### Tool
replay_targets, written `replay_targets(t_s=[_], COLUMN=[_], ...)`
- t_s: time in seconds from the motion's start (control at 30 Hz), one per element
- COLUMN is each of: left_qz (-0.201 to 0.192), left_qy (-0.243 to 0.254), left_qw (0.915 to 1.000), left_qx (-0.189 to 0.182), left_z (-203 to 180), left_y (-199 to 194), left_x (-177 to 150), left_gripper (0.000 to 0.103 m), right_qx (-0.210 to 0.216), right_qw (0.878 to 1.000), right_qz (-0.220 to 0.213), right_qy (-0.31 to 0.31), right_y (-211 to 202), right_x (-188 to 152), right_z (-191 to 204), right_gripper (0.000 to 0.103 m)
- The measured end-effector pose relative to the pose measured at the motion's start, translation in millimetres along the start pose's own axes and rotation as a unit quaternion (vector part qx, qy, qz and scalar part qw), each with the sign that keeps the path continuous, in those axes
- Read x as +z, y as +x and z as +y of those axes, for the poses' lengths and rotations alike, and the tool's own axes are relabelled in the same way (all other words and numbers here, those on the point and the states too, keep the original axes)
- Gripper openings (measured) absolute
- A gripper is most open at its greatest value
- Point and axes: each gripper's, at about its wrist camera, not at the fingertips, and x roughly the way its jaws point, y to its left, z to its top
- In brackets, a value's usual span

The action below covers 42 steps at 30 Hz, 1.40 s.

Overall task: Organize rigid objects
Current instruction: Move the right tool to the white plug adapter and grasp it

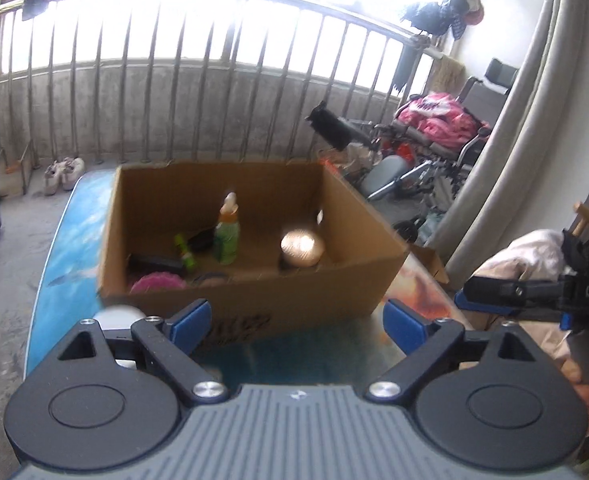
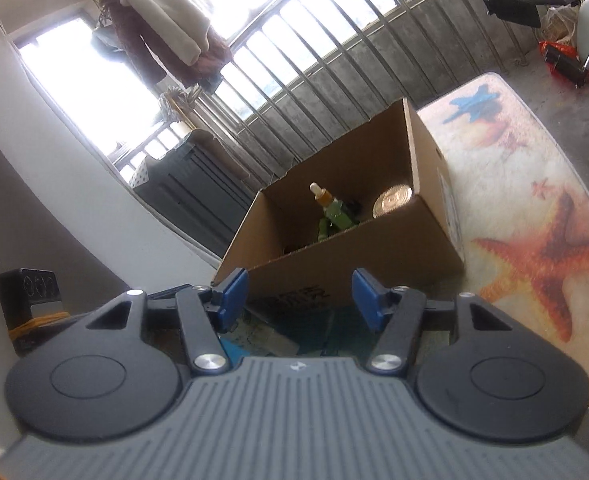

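Observation:
An open cardboard box [image 1: 250, 284] stands on a table with a sea-print cloth [image 1: 66, 240]. Inside it are a green bottle [image 1: 227, 236], a copper-coloured round lid [image 1: 302, 249], a small green tube [image 1: 185, 252], a black object [image 1: 156, 265] and a pink thing [image 1: 158, 283]. My left gripper [image 1: 296, 322] is open and empty, just in front of the box's near wall. My right gripper [image 2: 300, 296] is open and empty, also in front of the box [image 2: 354, 248]; the bottle [image 2: 332, 210] and lid [image 2: 392, 200] show inside. The right gripper also shows in the left wrist view [image 1: 526, 294].
A white round object [image 1: 118, 316] lies on the table left of the left gripper's fingers. A wheelchair with pink clothes [image 1: 438, 136] stands at the right. A barred balcony wall [image 1: 214, 112] is behind. A dark cabinet [image 2: 198, 184] stands left of the box.

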Motion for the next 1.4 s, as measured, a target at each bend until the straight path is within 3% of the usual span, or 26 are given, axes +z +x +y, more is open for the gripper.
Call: replay_targets(t_s=[0.13, 0.33, 0.7, 1.07, 1.2, 1.4], left_qz=[0.037, 0.055, 0.067, 0.063, 0.061, 0.063], left_qy=[0.011, 0.04, 0.053, 0.045, 0.051, 0.06], left_qw=[0.9988, 0.996, 0.9922, 0.9946, 0.9943, 0.9953], left_qx=[0.03, 0.059, 0.091, 0.07, 0.071, 0.043], left_z=[14, 20, 35, 43, 40, 29], left_y=[7, 33, 61, 63, 62, 56], left_x=[-33, -68, -78, -79, -78, -81], left_gripper=[0.094, 0.094, 0.094, 0.094, 0.094, 0.094], right_qx=[0.004, 0.02, 0.028, 0.026, 0.027, 0.017], right_qw=[0.999, 0.995, 0.987, 0.984, 0.984, 0.985], right_qz=[0.043, 0.092, 0.155, 0.177, 0.176, 0.169], right_qy=[-0.021, -0.04, -0.022, -0.021, -0.017, -0.009], right_y=[34, 91, 184, 212, 211, 198], right_x=[-14, -24, -29, -30, -30, -33], right_z=[18, 42, 40, 34, 32, 25], right_gripper=[0.059, 0.059, 0.057, 0.057, 0.057, 0.057])
